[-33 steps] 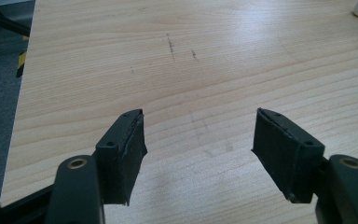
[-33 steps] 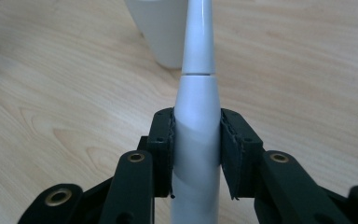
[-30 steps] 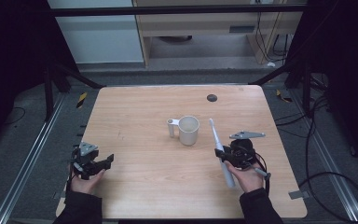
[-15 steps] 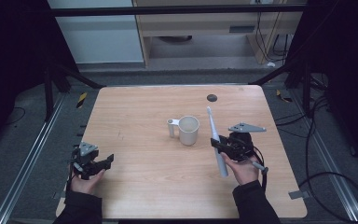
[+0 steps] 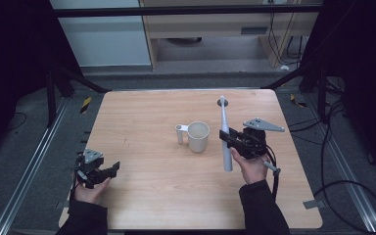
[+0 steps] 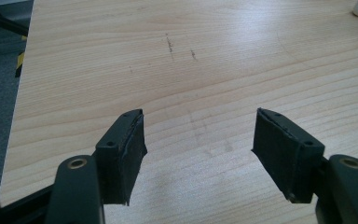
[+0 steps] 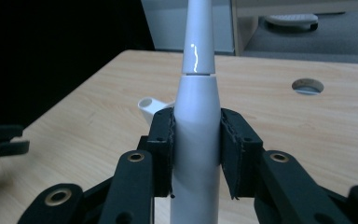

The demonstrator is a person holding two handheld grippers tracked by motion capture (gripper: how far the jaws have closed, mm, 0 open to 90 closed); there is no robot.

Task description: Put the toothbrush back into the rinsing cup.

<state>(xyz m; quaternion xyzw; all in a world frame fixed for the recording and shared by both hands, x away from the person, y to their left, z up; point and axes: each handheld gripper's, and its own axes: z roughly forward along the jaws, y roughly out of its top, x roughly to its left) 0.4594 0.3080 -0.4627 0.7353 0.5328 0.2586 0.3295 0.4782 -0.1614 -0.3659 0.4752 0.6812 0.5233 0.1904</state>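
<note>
The light wooden table (image 5: pixel 142 117) carries a white plastic cup with a side handle (image 5: pixel 198 136) near its centre. The right gripper (image 5: pixel 231 139), just right of the cup, clamps a long white electric toothbrush (image 5: pixel 224 137) by its handle, tip pointing away from the person. The left gripper (image 5: pixel 108 169) rests at the near left edge, jaws wide apart and holding nothing.

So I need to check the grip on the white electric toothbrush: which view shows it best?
The right gripper view: the toothbrush stands close up, clamped between the right tool's two black pads. The high view shows its whole length beside the cup, but small. The left gripper view looks at the bare table.
</note>
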